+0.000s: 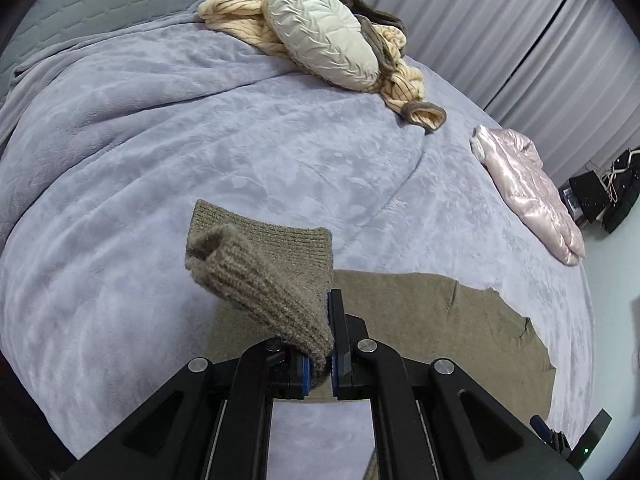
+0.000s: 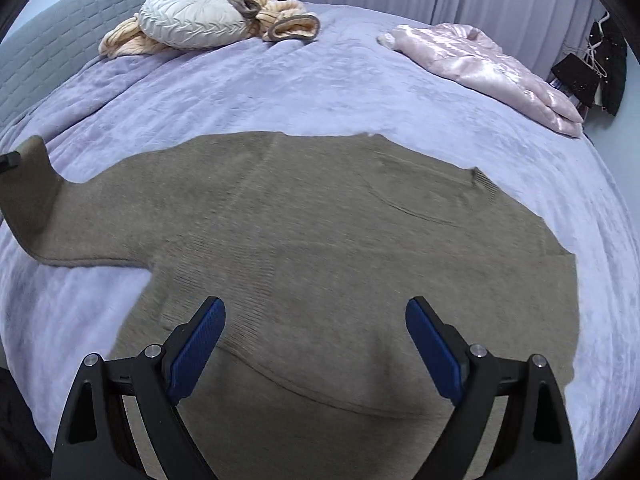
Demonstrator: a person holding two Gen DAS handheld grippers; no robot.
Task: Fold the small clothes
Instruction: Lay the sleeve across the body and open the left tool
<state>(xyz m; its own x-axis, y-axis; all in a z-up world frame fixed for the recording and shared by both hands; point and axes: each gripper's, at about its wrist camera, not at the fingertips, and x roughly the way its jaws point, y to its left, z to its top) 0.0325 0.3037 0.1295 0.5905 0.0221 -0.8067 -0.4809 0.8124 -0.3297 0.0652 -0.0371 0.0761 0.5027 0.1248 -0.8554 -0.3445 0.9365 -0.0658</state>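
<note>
A taupe knit sweater (image 2: 320, 240) lies spread flat on the lilac bed cover (image 2: 280, 96). My left gripper (image 1: 320, 364) is shut on the ribbed cuff of the sweater's sleeve (image 1: 256, 276) and holds it lifted above the bed; the rest of the sweater (image 1: 440, 328) lies behind it. In the right wrist view the lifted sleeve end (image 2: 28, 184) rises at the far left. My right gripper (image 2: 316, 344) is open and empty, its blue pads (image 2: 196, 348) spread over the sweater's lower body.
A round cream pillow (image 1: 324, 36) rests on a peach and brown knit garment (image 1: 400, 84) at the bed's head. A folded shiny pink garment (image 2: 488, 72) lies on the right side. Grey curtains (image 1: 500, 20) and dark items (image 1: 600, 196) stand beyond the bed.
</note>
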